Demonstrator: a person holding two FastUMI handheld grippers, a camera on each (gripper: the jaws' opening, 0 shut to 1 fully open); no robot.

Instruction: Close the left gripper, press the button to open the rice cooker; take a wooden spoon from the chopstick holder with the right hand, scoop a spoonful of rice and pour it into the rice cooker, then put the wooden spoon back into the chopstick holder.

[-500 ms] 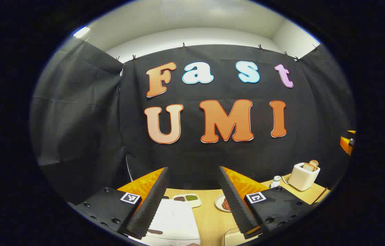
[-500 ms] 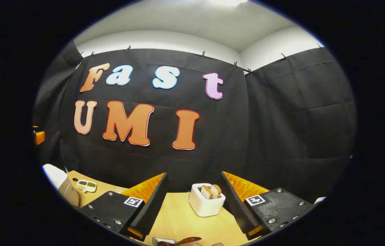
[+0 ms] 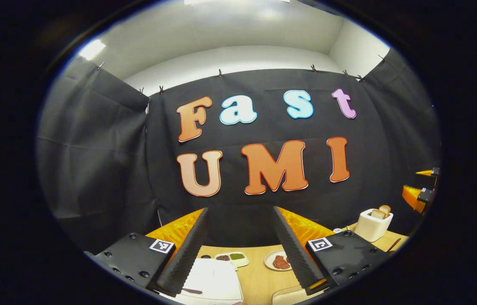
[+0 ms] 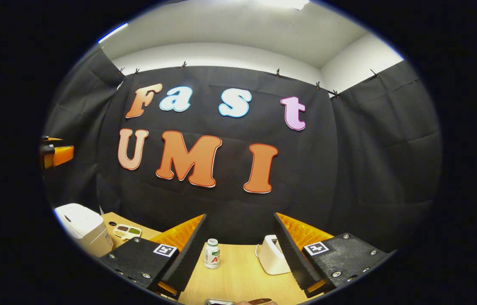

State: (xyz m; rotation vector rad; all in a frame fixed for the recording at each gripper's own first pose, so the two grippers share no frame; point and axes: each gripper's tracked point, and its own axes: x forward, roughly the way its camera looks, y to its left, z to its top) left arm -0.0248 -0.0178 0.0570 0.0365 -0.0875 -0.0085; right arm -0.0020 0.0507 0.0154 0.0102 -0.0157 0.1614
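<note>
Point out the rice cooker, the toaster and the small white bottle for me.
rice cooker [image 4: 81,225]: right gripper view, on its white lid top.
toaster [image 3: 371,226]: left gripper view, on its white front wall.
small white bottle [image 4: 211,254]: right gripper view, on its body, between that gripper's fingers in the image.

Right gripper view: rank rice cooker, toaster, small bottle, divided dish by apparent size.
1. Rice cooker, cut off at the edge.
2. Toaster, partly hidden behind a gripper finger.
3. Small bottle and divided dish: look alike; the dish sits farther off, so unranked.

bottle label: red "a"; rest illegible
</note>
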